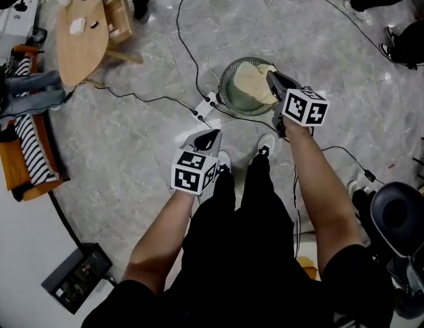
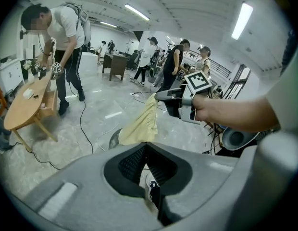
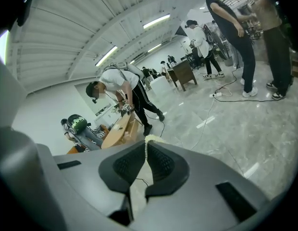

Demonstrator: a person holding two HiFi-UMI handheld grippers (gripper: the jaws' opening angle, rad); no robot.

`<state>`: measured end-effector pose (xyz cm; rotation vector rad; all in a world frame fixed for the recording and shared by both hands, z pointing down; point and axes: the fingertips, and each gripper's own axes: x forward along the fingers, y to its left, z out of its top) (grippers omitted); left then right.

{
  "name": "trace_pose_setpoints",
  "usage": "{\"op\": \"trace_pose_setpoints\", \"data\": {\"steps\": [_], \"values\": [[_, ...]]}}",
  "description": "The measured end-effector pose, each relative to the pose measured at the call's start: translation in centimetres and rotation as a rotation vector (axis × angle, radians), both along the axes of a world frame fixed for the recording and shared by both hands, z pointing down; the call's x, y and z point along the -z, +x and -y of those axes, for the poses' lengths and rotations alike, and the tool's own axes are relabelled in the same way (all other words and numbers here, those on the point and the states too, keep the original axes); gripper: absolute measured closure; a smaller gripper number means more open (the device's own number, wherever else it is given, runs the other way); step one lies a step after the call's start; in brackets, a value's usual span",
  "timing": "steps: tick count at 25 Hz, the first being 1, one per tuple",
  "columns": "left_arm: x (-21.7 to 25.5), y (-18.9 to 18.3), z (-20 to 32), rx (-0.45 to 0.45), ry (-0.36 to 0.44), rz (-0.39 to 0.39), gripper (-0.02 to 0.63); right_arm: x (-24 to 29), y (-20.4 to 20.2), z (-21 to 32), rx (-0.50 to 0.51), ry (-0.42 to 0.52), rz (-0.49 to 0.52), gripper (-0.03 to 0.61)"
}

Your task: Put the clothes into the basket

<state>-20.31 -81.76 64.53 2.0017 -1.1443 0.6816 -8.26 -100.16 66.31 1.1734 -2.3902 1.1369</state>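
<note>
Black-trousered legs (image 1: pixel 246 251) fill the foreground of the head view, shoes planted just short of the round green basket (image 1: pixel 228 80) on the grey floor; the right gripper (image 1: pixel 272 78) hangs over the basket's right rim, its jaws clamped on a pale yellow garment (image 1: pixel 252 82) – the right gripper view shows a cream fold pinched between the pads; most of the cloth seems to lie inside the basket already. The left gripper (image 1: pixel 206 139) hovers beside the left knee, jaws together on nothing. This looks like the drop-off step: the next move calls for the right jaws to part while over the basket's middle, so the trailing edge falls inside the rim; more clothes – a striped top (image 1: pixel 31 149), jeans (image 1: pixel 31 91) – wait on the orange seat well to the left.
</note>
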Motion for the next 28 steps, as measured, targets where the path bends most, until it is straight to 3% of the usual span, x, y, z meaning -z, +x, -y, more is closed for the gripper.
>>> {"op": "trace_pose_setpoints", "data": {"steps": [7, 16, 24, 25, 26, 27, 28], "values": [[-1.2, 0.1, -0.9, 0.004, -0.015, 0.007, 0.62, -8.0, 0.6, -4.7, 0.016, -0.117, -0.065, 0.551], [-3.4, 0.1, -3.5, -0.045, -0.061, 0.03, 0.62, -20.4, 1.9, -20.3, 0.046, -0.39, -0.166, 0.551], [-3.7, -0.2, -5.0, -0.098, -0.059, 0.034, 0.62, -24.5, 0.5, -28.5, 0.093, -0.549, -0.217, 0.549], [-3.5, -0.2, -5.0, -0.106, -0.057, 0.033, 0.62, -25.0, 0.4, -29.4, 0.109, -0.585, -0.23, 0.529], [-3.2, -0.2, -4.9, -0.114, -0.053, 0.032, 0.62, -25.2, 0.3, -30.2, 0.124, -0.613, -0.237, 0.423], [-2.9, -0.2, -4.8, -0.121, -0.048, 0.03, 0.62, -25.1, 0.4, -30.6, 0.13, -0.63, -0.242, 0.37], [-2.6, -0.2, -4.6, -0.126, -0.041, 0.028, 0.62, -24.8, 0.6, -30.7, 0.129, -0.634, -0.25, 0.365]]}}
